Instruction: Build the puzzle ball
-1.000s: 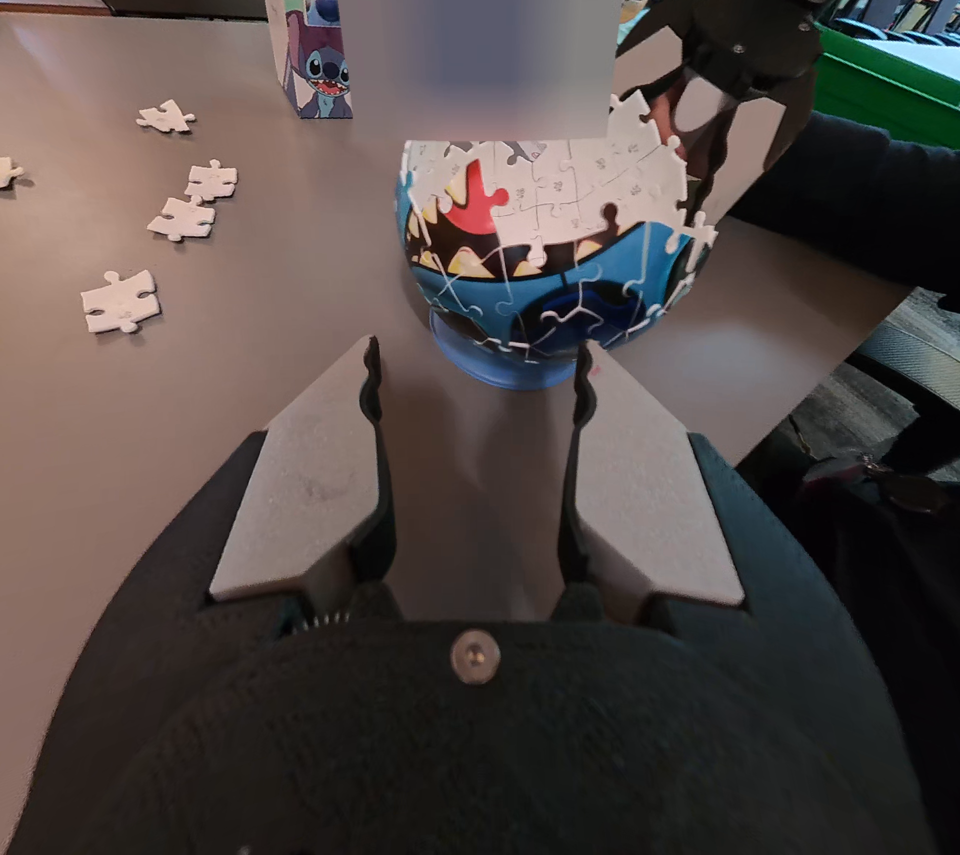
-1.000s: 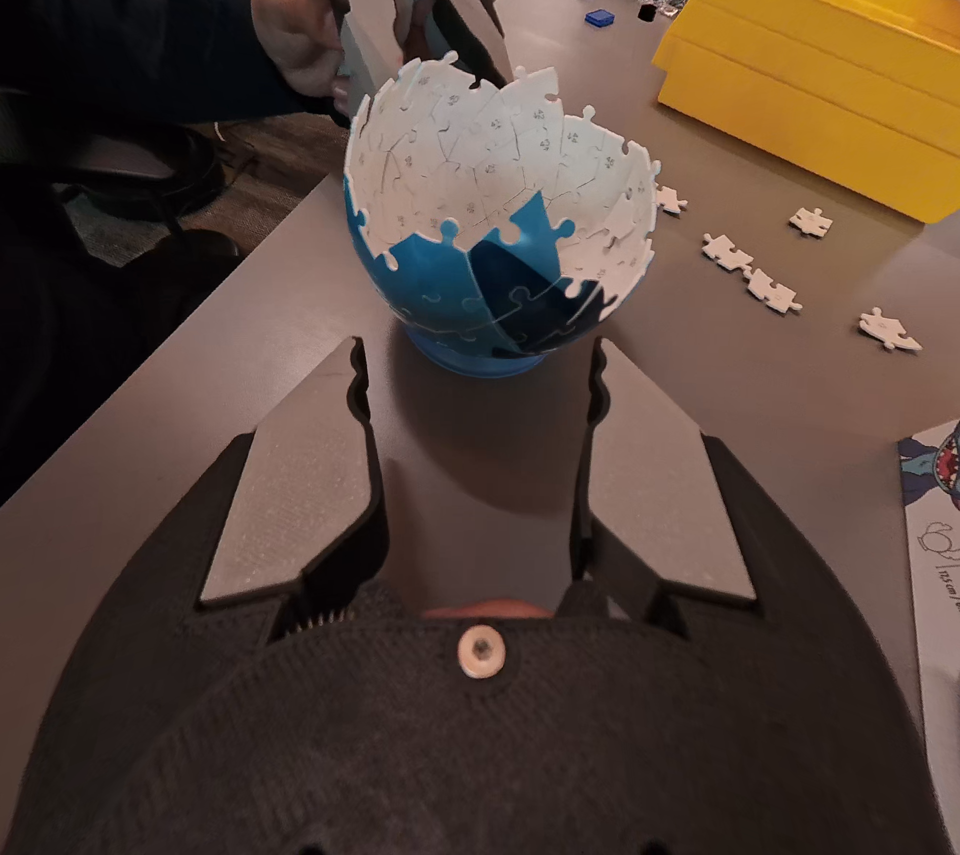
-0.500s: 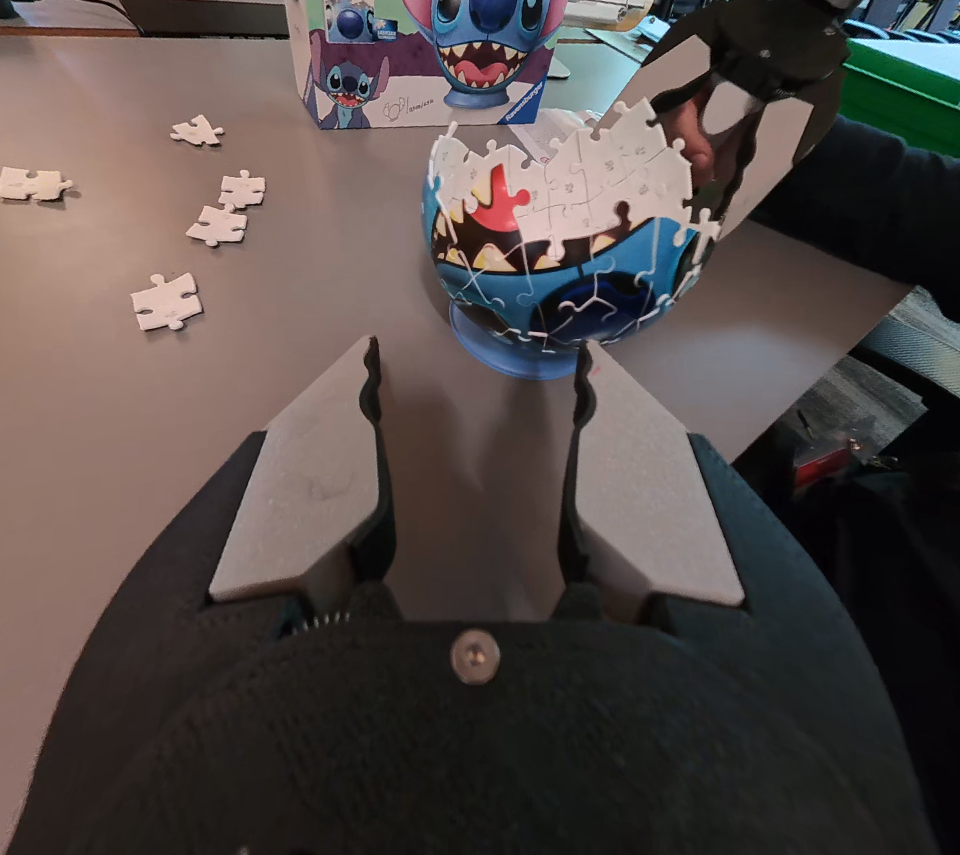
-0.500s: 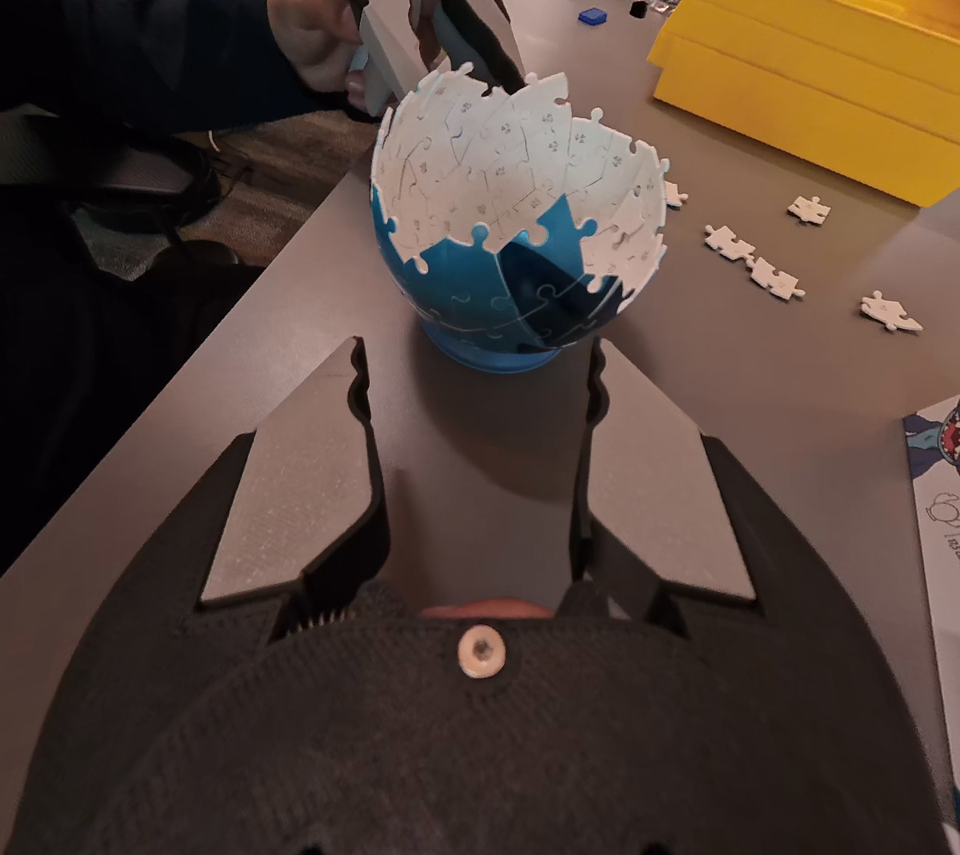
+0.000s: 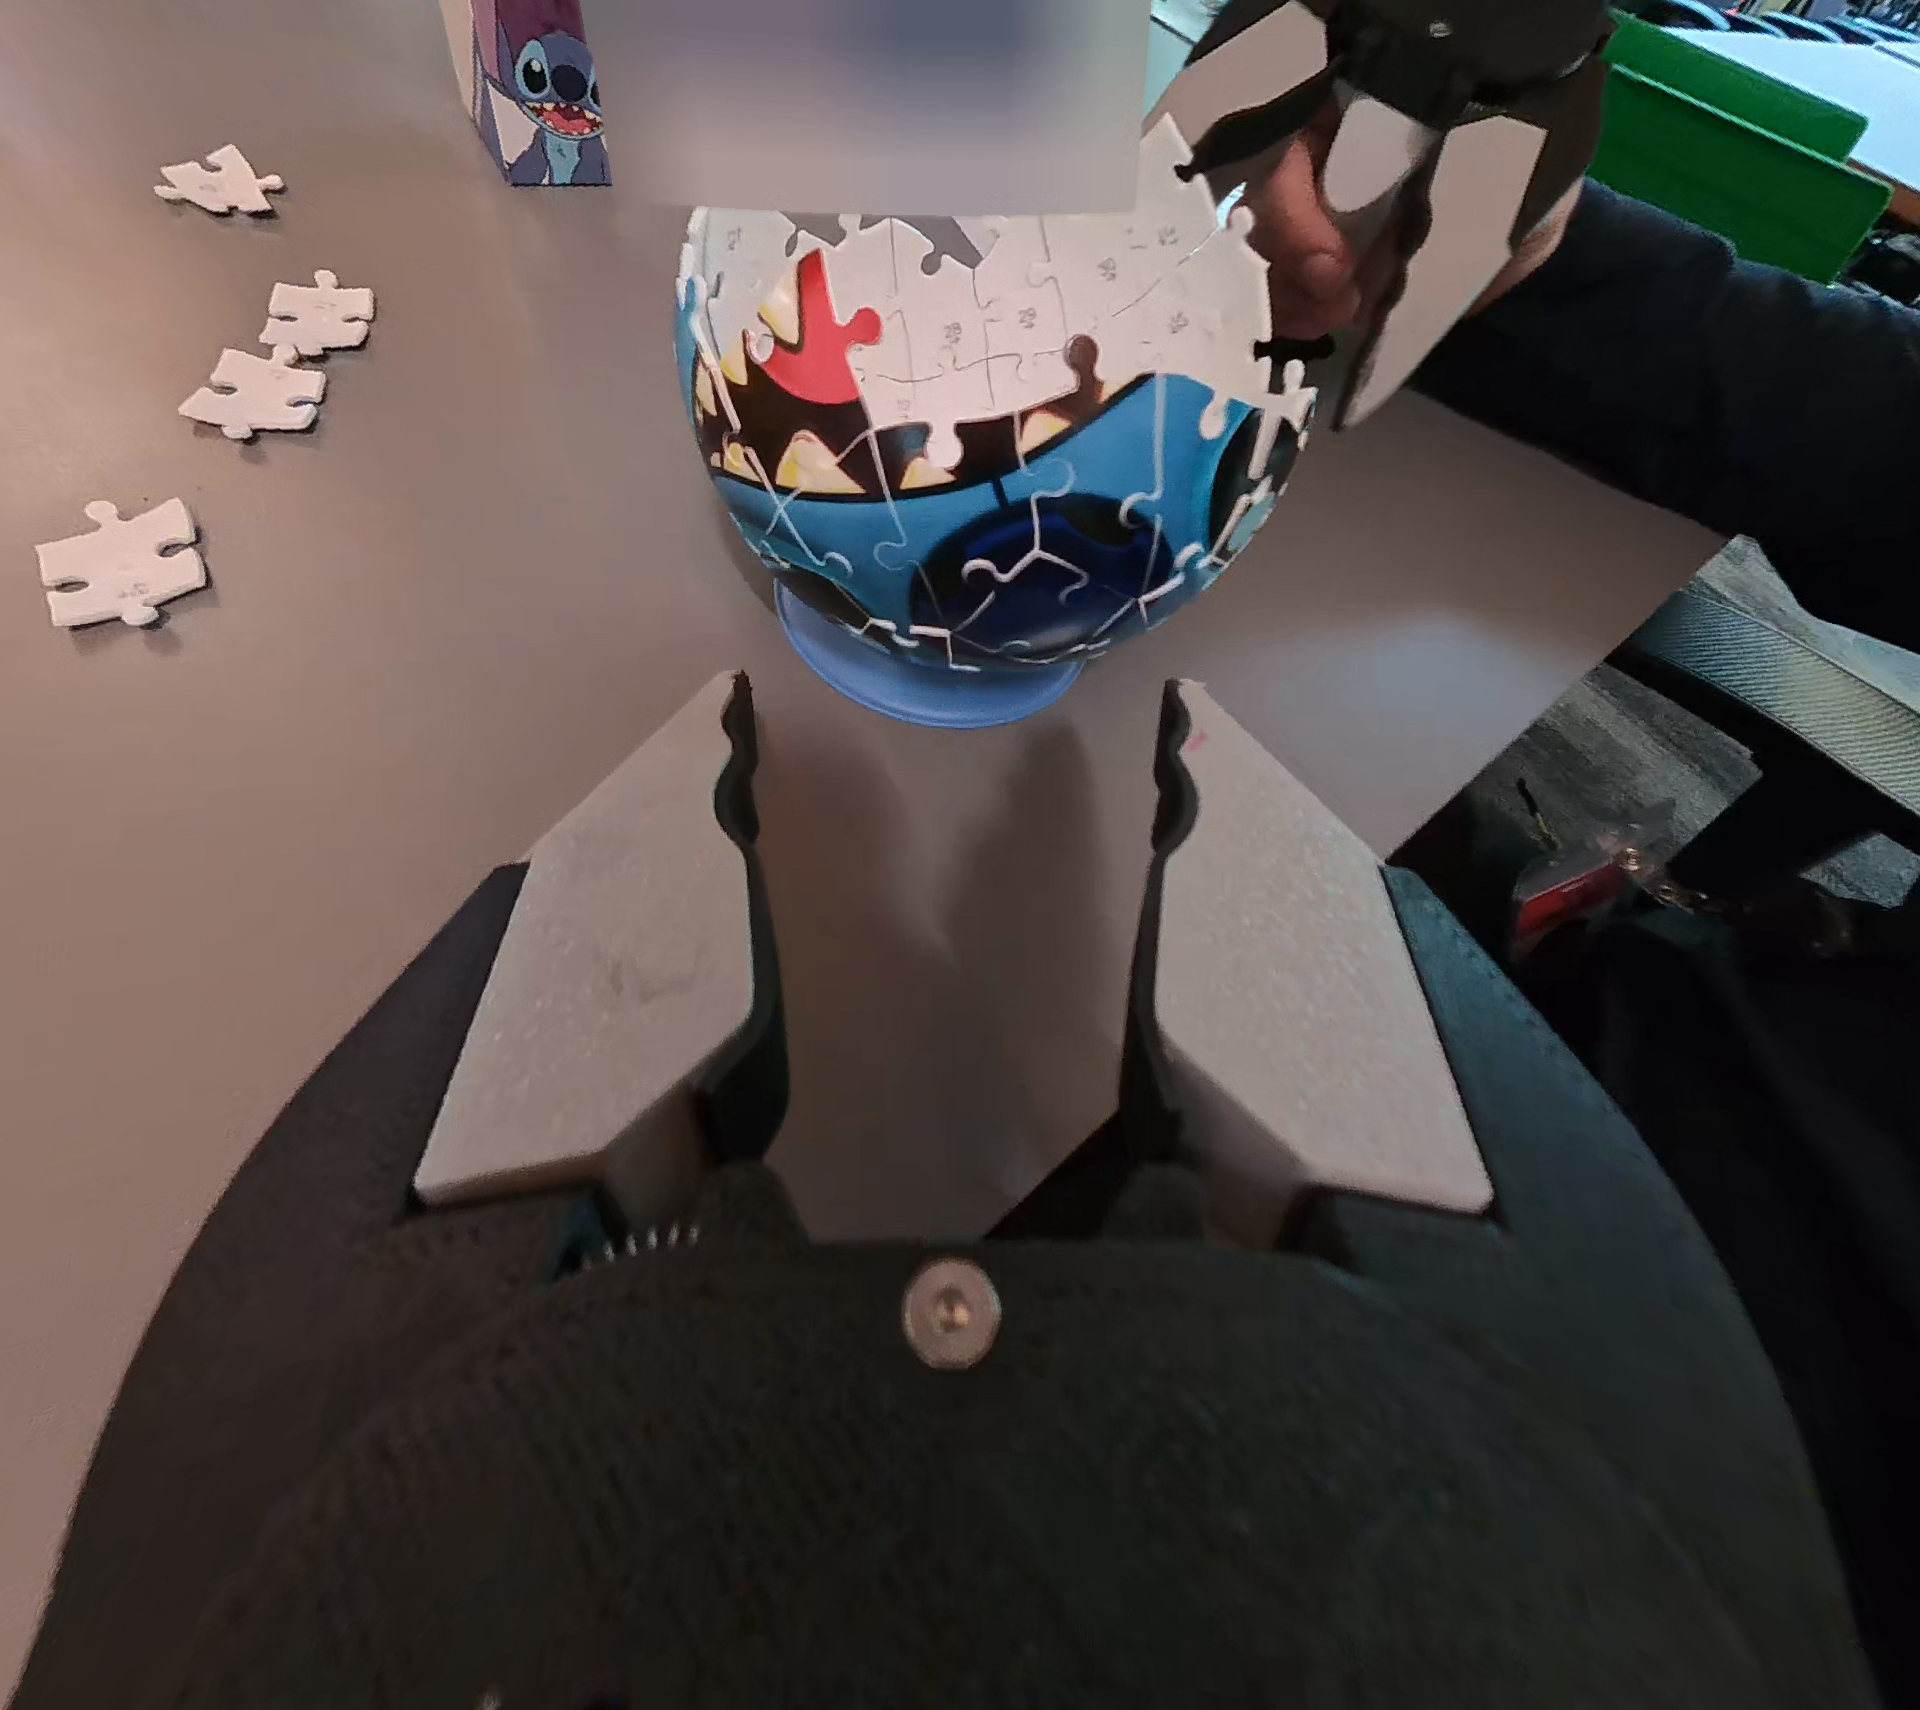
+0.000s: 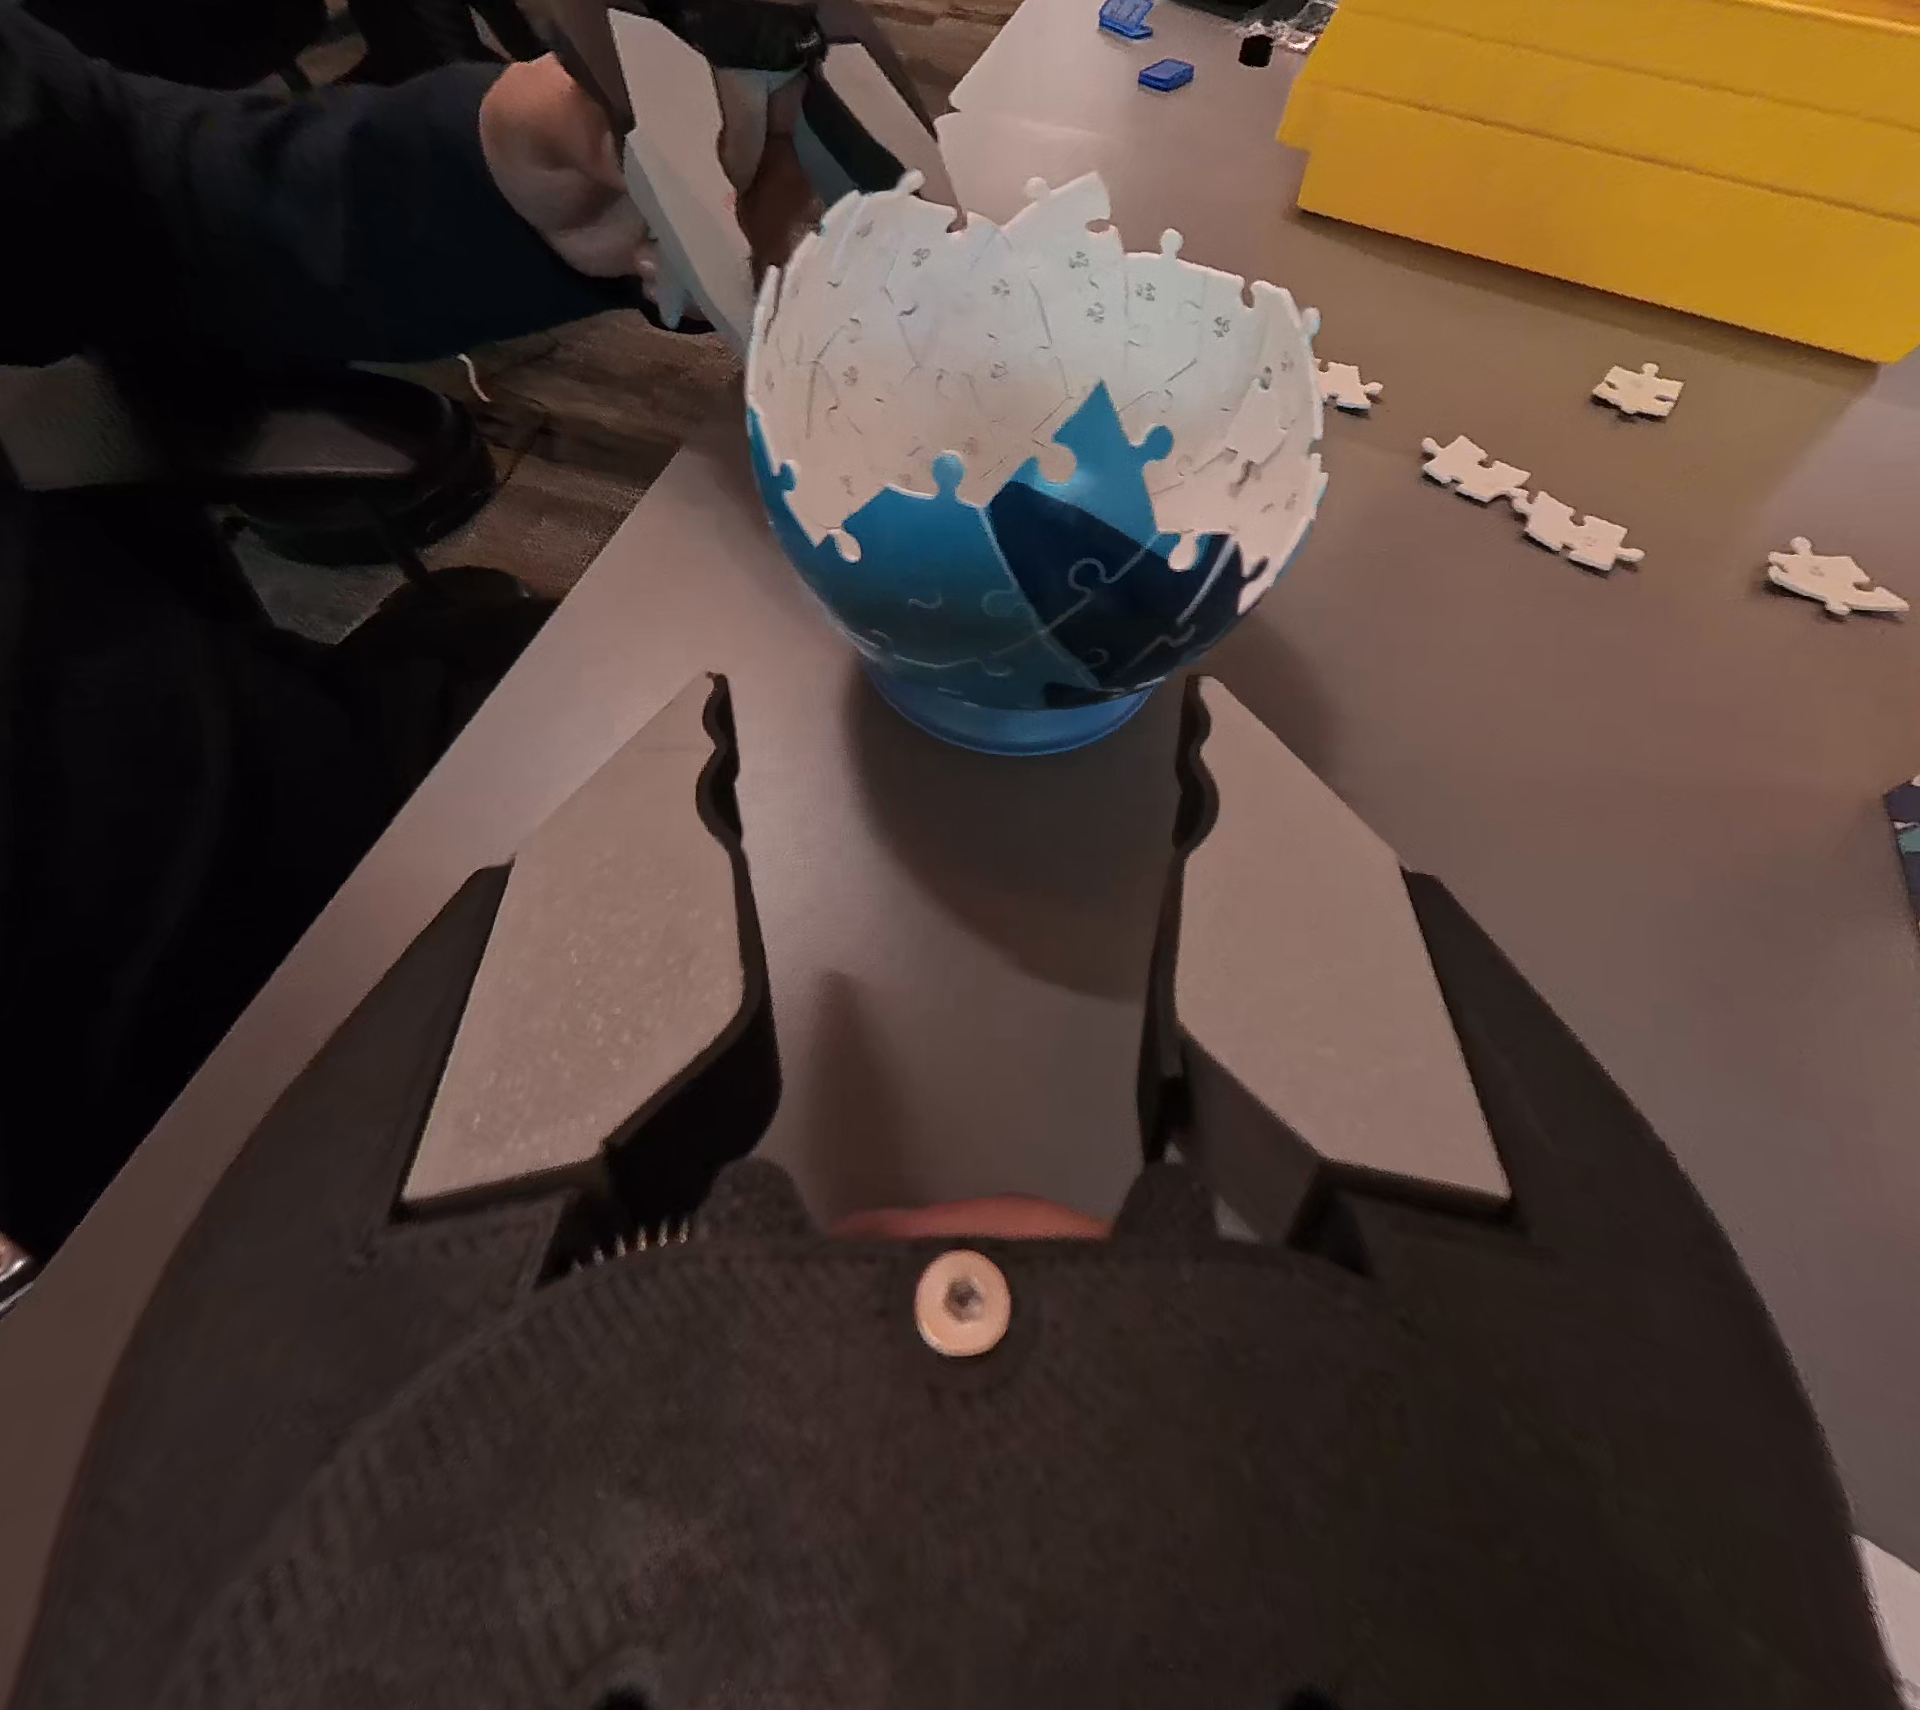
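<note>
Puzzle ball (image 5: 987,455) half built, top missing. Loose pieces (image 5: 120,561) wait on table (image 5: 416,725). Left gripper (image 5: 951,704), right gripper (image 6: 951,704) both wide apart, holding nothing.

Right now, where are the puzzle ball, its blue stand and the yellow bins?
puzzle ball (image 6: 935,559), right wrist view, on its blue outer shell.
blue stand (image 5: 925,684), left wrist view, on its front rim.
yellow bins (image 6: 1600,133), right wrist view, on the front wall.

Opposed wrist views share puzzle ball (image 5: 987,455).
</note>
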